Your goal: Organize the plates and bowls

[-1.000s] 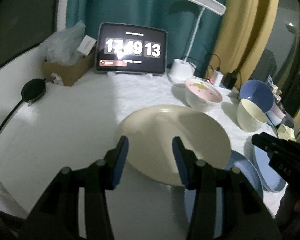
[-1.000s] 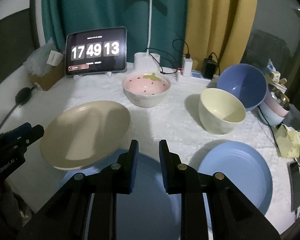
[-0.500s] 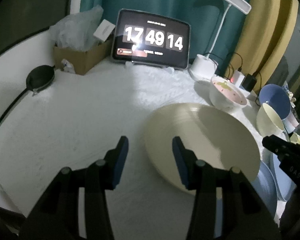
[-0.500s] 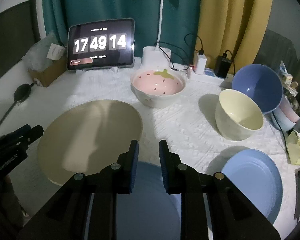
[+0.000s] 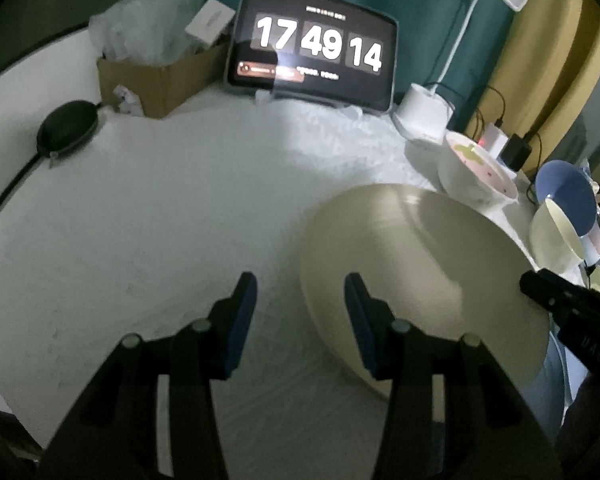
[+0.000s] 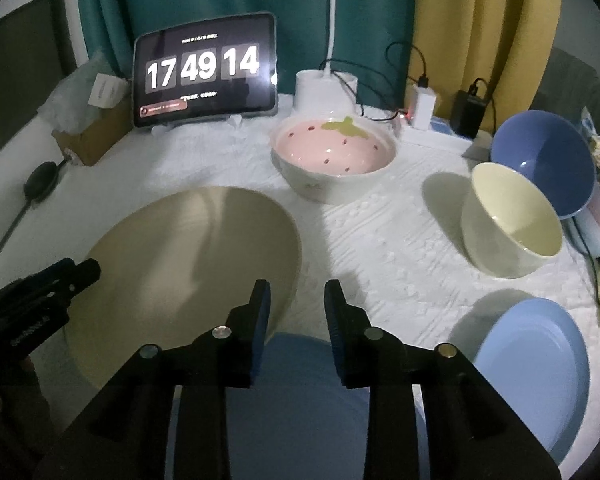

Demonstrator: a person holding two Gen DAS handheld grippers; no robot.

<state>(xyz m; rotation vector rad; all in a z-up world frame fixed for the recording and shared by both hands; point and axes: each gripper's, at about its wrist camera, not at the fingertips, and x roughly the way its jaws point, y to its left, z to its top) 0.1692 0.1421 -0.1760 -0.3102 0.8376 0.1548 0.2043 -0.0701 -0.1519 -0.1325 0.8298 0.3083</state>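
The left gripper [image 5: 300, 316] has its blue-padded fingers [image 5: 240, 320] spread apart with nothing between them but white tablecloth [image 5: 160, 220]. The cream plate [image 5: 420, 272] lies just right of the gap; its near-left rim passes behind the right-hand finger, and whether the pad touches it cannot be told. Beyond that plate, farther right, are the strawberry bowl [image 5: 476, 176], then a cream bowl [image 5: 552, 236] and a blue bowl [image 5: 568, 196].

The right gripper [image 6: 298, 320] has its jaws opening, and no pad presses on anything. Straight below and between its fingers [image 6: 260, 320] lies a blue plate [image 6: 300, 400], in shadow. The cream plate [image 6: 188, 260] sits to the left of the fingers, its right edge passing behind the left finger and overlapping the blue plate's rim. A second blue plate [image 6: 532, 372] lies well to the right. Ahead of the fingertips stands the strawberry bowl [image 6: 332, 160]; ahead and right, the cream bowl [image 6: 512, 220] leans against the blue bowl [image 6: 544, 156].
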